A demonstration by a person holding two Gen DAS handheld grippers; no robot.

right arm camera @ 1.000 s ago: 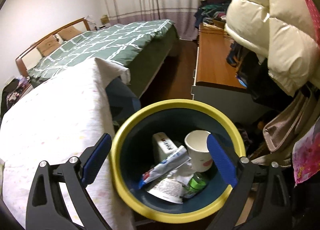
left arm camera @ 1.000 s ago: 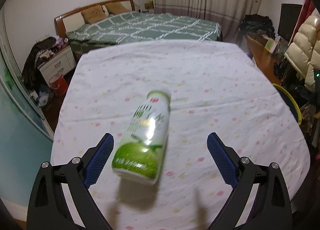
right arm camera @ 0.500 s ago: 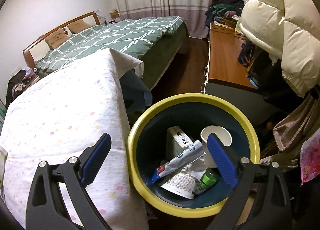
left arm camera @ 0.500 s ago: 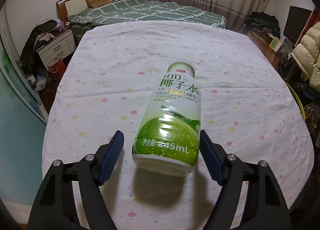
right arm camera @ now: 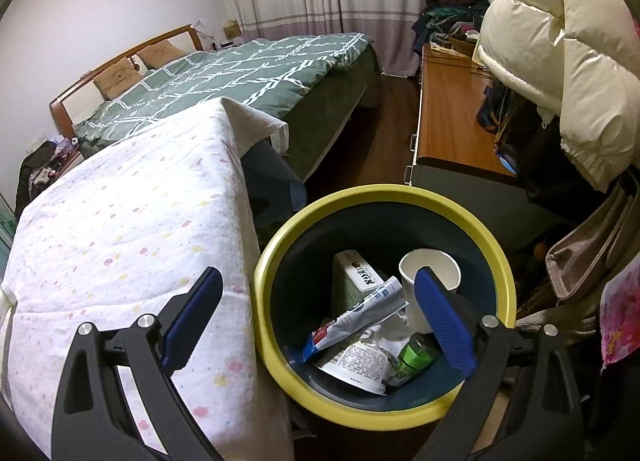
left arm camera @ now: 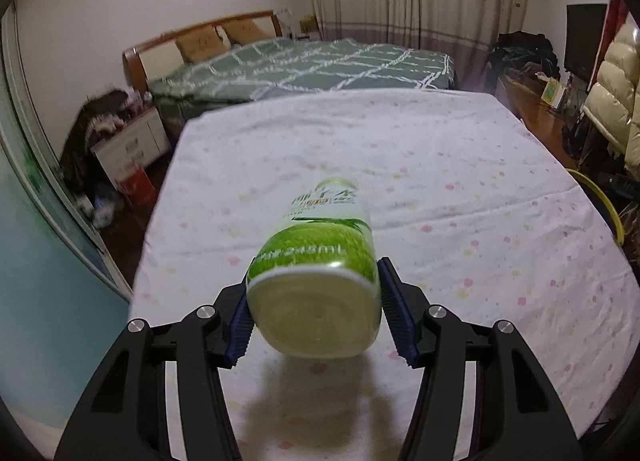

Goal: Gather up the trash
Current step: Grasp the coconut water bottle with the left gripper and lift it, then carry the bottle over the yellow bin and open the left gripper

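Green and white, the coconut-water bottle (left arm camera: 320, 269) fills the left wrist view, its base end nearest the camera and its neck pointing away over the dotted bedsheet (left arm camera: 460, 189). The left gripper (left arm camera: 314, 317) has just been closing, and the change is plain: a second ago its blue pads stood wide on either side of the bottle, now they sit against its lower flanks, pinching it. The bottle looks raised off the sheet, with a shadow underneath, though blur makes it hard to say whether it is fully clear. A sliver of yellow rim shows at the far right edge of this view, so the bin is off to that side.

Over to the right wrist view: the right gripper (right arm camera: 320, 317) hangs spread, with nothing between its pads, above the yellow-rimmed bin (right arm camera: 360, 197) that stands just beside the sheet-covered surface. Inside lie a paper cup (right arm camera: 430, 271), a carton (right arm camera: 352, 273), a crumpled wrapper (right arm camera: 360, 315) and something green.

So the grasp appears made, and what is left for this piece is the carry across to the bin and the drop. The bottle is smooth and rounded, so a slip is the risk.
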